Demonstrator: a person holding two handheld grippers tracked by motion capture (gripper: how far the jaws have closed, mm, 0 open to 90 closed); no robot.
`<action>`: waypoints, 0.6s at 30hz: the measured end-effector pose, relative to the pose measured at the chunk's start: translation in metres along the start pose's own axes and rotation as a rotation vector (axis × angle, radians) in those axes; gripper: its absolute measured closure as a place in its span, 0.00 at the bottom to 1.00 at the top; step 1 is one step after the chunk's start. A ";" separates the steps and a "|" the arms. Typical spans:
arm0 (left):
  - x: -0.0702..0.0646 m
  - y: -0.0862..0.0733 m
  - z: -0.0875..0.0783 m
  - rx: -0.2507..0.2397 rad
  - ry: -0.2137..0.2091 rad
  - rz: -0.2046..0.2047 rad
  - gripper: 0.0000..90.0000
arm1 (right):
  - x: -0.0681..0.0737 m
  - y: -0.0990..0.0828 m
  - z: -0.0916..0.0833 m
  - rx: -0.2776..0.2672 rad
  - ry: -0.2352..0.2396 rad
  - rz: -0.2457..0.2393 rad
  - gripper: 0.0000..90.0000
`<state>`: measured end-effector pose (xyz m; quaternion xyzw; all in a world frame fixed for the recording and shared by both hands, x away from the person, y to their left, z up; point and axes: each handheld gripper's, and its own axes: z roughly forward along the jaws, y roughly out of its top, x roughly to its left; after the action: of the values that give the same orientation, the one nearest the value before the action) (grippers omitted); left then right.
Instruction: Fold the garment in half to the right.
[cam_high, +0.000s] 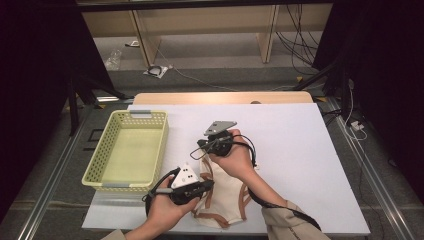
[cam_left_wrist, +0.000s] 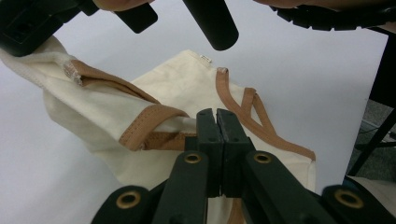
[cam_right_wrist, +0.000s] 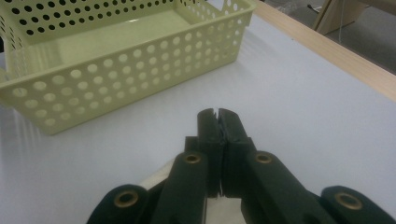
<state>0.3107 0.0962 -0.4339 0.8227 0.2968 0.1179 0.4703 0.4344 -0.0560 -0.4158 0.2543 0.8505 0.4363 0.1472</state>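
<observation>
A cream tote bag (cam_high: 225, 202) with brown straps lies at the front middle of the white sheet, its upper end lifted. In the left gripper view the bag (cam_left_wrist: 187, 84) forms a raised ridge, and its brown-trimmed hem runs into my left gripper (cam_left_wrist: 217, 114), which is shut on it. In the high view that gripper (cam_high: 209, 185) sits at the bag's left edge. My right gripper (cam_high: 201, 145) is above the bag's top end, pointing toward the basket. Its jaws (cam_right_wrist: 218, 113) are shut, and cream cloth (cam_right_wrist: 159, 179) shows just under them.
A pale green perforated basket (cam_high: 100, 150) stands empty at the left of the sheet, close ahead in the right gripper view (cam_right_wrist: 116, 88). The white sheet (cam_high: 300, 150) is bare to the right. The wooden table edge (cam_high: 225, 97) runs along the back.
</observation>
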 end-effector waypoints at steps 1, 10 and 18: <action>0.000 0.000 0.000 0.001 0.000 0.002 0.98 | 0.000 0.000 0.000 0.000 -0.001 0.000 1.00; -0.002 0.002 0.003 0.001 -0.007 0.007 0.98 | 0.000 -0.002 -0.003 -0.002 -0.010 0.004 1.00; -0.004 0.003 0.005 0.001 -0.013 0.013 0.98 | -0.001 -0.004 -0.006 -0.002 -0.014 0.008 1.00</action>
<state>0.3112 0.0887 -0.4337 0.8256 0.2886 0.1156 0.4709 0.4317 -0.0624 -0.4157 0.2608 0.8478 0.4361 0.1518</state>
